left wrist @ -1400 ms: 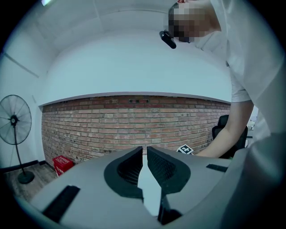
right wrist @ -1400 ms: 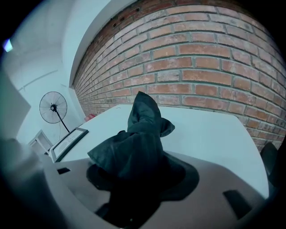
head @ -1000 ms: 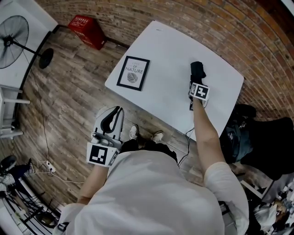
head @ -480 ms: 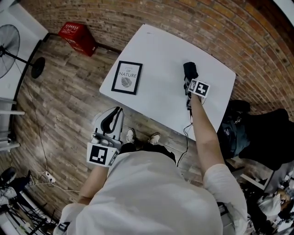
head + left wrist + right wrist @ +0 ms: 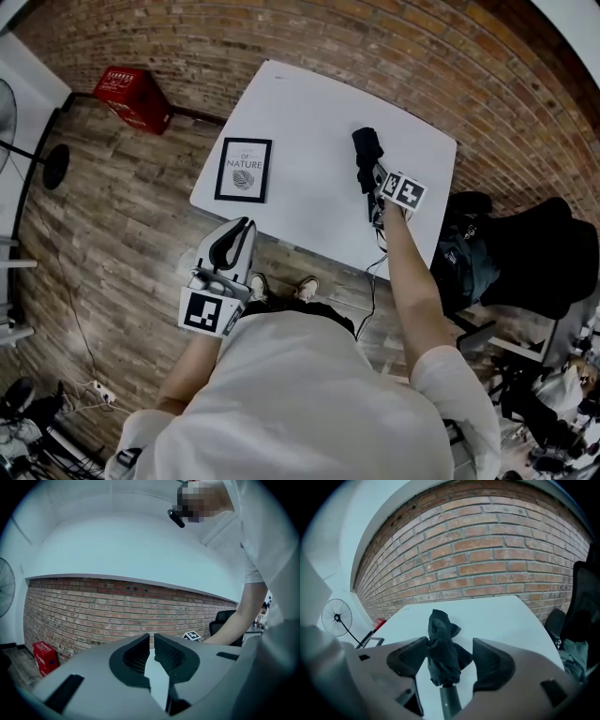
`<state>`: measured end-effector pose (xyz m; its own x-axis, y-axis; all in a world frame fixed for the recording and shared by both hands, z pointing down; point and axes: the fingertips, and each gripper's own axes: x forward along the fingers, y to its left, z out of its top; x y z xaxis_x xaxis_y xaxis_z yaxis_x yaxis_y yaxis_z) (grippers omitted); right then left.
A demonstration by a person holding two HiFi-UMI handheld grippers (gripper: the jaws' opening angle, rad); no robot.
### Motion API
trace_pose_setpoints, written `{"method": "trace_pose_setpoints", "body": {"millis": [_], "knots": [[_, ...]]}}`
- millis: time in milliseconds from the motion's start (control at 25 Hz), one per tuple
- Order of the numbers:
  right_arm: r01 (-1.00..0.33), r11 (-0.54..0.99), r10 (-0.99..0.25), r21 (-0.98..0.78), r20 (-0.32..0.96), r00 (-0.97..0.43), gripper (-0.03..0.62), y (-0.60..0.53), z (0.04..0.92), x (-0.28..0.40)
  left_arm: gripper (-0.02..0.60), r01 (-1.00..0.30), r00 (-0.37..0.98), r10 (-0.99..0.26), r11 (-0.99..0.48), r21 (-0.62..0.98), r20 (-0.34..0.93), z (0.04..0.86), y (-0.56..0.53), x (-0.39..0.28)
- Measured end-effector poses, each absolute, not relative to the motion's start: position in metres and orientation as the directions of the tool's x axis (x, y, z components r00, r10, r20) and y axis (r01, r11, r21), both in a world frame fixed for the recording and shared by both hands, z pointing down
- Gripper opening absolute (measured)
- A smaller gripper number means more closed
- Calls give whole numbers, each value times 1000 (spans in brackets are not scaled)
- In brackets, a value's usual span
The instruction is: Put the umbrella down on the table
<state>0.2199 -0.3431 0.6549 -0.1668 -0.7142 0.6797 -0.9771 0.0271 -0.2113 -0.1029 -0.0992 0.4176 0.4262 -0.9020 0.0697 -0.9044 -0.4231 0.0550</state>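
Observation:
A black folded umbrella lies on the white table, its handle toward the near right edge. My right gripper hovers just above its handle end, tilted down. In the right gripper view the umbrella shows between the wide-apart jaws of my right gripper, resting on the table. The pads do not press on it. These jaws have just been opening, then eased in slightly. My left gripper hangs off the table's near edge, pointing level, and in its own view my left gripper is shut on nothing.
A framed print lies on the table's left part. A red crate stands on the wooden floor by the brick wall. A black chair and a bag sit right of the table. A cable hangs off the near edge.
My right gripper has lifted and drawn back from the umbrella, which stays lying on the table. The left gripper has kept its place. The head view has shifted.

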Motion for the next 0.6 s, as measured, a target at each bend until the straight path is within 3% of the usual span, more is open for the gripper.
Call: {"method": "trace_pose_setpoints", "body": {"millis": [520, 600], "knots": [[-962, -100, -792, -255, 606, -78, 264, -286, 638, 273, 49, -849, 527, -849, -525, 52, 39, 414, -118, -102], [-956, -130, -807, -264, 588, -52, 234, -282, 628, 286, 49, -843, 537, -843, -536, 48, 31, 411, -122, -104]]}}
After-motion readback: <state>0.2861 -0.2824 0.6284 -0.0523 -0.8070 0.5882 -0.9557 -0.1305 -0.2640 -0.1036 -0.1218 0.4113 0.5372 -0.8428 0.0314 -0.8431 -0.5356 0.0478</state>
